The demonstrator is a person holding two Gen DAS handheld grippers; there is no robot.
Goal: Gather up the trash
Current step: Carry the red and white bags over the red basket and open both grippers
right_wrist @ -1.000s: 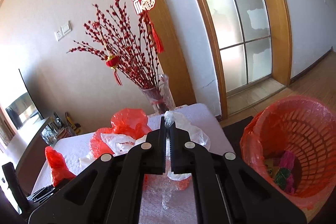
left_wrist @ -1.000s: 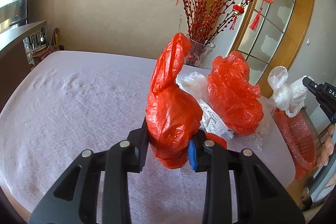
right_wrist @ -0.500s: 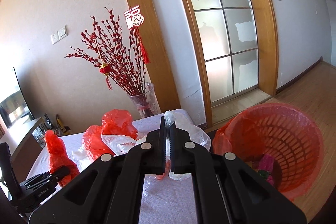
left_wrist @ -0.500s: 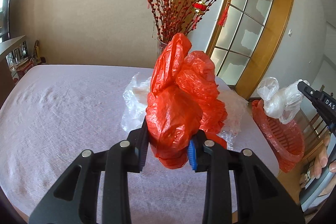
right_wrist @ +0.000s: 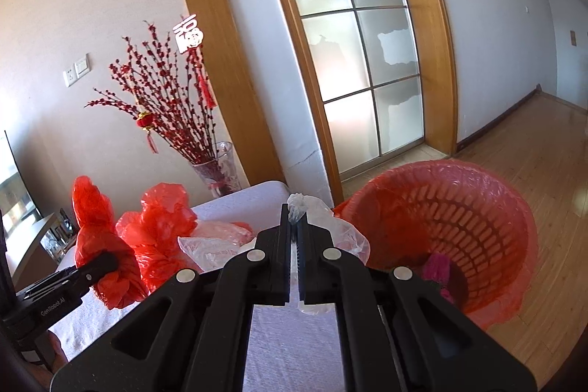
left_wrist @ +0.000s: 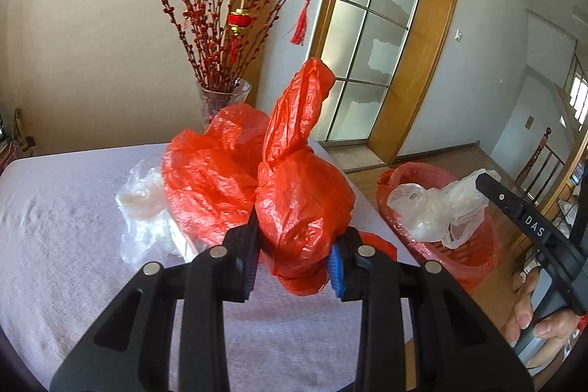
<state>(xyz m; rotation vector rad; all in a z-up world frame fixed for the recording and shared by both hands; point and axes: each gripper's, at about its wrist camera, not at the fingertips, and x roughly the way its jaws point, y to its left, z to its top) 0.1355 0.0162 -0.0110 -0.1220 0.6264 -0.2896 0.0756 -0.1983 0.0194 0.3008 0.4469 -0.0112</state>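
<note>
The clear bag [left_wrist: 437,208] used to hang beside the red basket [left_wrist: 474,267]. Now, in the left view, it hangs right over the basket's open top, at the middle right of the frame. The right tongs [right_wrist: 293,230] are squeezed shut on the top of this bag, and the rest of it droops down under them. I think it is ready to be dropped in, and the tongs only need to let go. In the right view the basket fills the lower right, with some pink trash [right_wrist: 435,267] already at its bottom.

The red bag [left_wrist: 301,193] has come closer to the basket too. Before, the basket was at the far right edge of the left view, and now it sits nearer the middle. The left tongs [left_wrist: 294,256] are closed around the fat lower part of the red bag, which stands up between the two black fingers in the middle of the frame, with its tail pointing up. It is held above the tabletop [left_wrist: 66,245], not over the basket yet, so it goes in after the clear one.

More trash waits on the tabletop: another red bag [left_wrist: 205,186] just behind the held one, and a see-through bag [left_wrist: 147,219] to its left
</note>
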